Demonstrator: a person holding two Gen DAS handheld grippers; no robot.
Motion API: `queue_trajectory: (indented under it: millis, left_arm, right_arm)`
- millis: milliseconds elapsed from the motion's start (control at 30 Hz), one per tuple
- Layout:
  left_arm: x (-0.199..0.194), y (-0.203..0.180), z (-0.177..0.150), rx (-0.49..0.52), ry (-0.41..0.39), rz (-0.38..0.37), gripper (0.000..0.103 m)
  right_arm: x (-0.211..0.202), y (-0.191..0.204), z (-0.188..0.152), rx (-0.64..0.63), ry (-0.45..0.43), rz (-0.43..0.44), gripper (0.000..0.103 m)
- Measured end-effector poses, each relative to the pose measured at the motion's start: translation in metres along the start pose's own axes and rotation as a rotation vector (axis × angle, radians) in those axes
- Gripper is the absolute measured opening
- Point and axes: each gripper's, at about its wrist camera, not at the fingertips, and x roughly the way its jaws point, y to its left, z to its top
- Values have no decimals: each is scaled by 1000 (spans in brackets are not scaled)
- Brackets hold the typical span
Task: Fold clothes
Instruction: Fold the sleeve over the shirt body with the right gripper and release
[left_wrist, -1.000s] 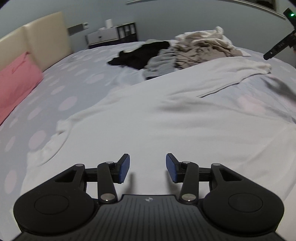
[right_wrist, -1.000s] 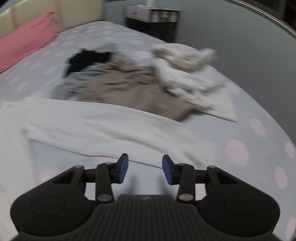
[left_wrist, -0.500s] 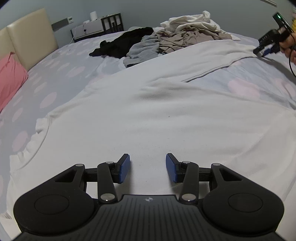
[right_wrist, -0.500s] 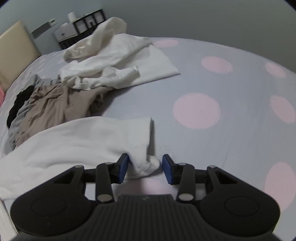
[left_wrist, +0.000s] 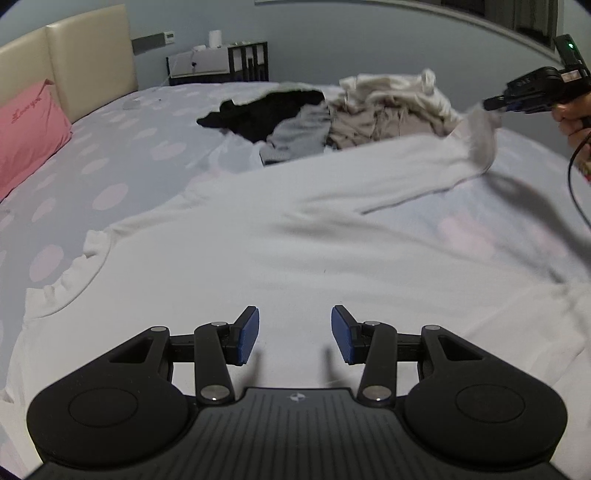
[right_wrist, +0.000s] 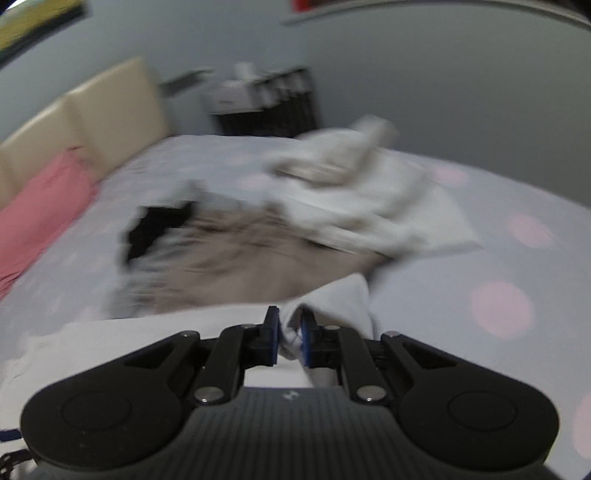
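- While its two blue-padded fingers stand wide apart with nothing between them, the left gripper (left_wrist: 294, 334) hangs low over the body of a white long-sleeved top (left_wrist: 295, 266).
- That white top lies spread flat across the near part of a bed sheet (left_wrist: 122, 162), pale grey with pink dots; its neckline sits toward the left edge of the garment.
- One sleeve (left_wrist: 424, 173) runs from the top's body away to the right, its cuff lifted off the sheet.
- At that cuff, the right gripper (left_wrist: 496, 103) is clamped on the fabric, held by a hand (left_wrist: 570, 118); the right wrist view shows its fingers (right_wrist: 272, 334) nearly together with white cloth pinched between the pads.
- Beyond the top, a heap of unfolded clothes (left_wrist: 373, 110) lies on the sheet: black and grey pieces to its left side, tan in the middle, cream-white at the back and right.
- Left of the top, against a cream padded headboard (left_wrist: 74, 70), rests a pink pillow (left_wrist: 29, 129).
- Past the heap, by the grey wall, stands a dark bedside shelf unit (left_wrist: 236, 66).
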Motion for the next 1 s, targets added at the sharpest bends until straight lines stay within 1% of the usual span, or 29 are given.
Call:
queue_trajectory:
  millis: [67,133,267,333,367,467,500,533,600,700,733,800,900,1000]
  left_arm:
    - [-10,3,-1,-17,-4,4,41]
    - [-20,7,-7,-29,-7,22,41]
    - [-48,19,-25,-53,-7,68,41]
    - [-63,26,-35,-70,-4,95,41]
    - [-71,29,-42,-81,-2,111,41]
    - [-95,41,-67,-124,20,164,41]
    - [-102,45,-77,-142,33,179,41]
    - [-110,48,-87,-159,46,193,41]
    - [-124,53,-107,-192,74,217,41]
    - [-140,58,-132,-222,111,248,41]
    - [-143,59,-137,-233,117,249,41]
    - [-147,59,-143,-262,117,232,41]
    - [-151,60,-151,-306,118,207,41]
    - [-156,60,-159,-350,119,181,41]
  right_arm:
    - [-3,36,8,-68,-3,71,13]
    - [-3,77,8,-170,7,126,13]
    - [2,181,-6,-406,47,231,13]
    - [-1,232,-18,-509,38,282,13]
    - [-7,259,-27,-579,19,318,13]
    - [-45,337,-71,-866,-78,496,13]
    - [-64,357,-95,-986,-102,578,13]
    - [-80,370,-117,-1091,-109,654,13]
    - [-108,383,-170,-1311,-97,767,13]
    - [-133,380,-238,-1535,-31,879,13]
    - [-139,376,-256,-1583,1,910,13]
    - [-146,368,-285,-1655,38,948,13]
    - [-148,361,-310,-1720,83,964,13]
    - [-153,366,-310,-1637,123,956,13]
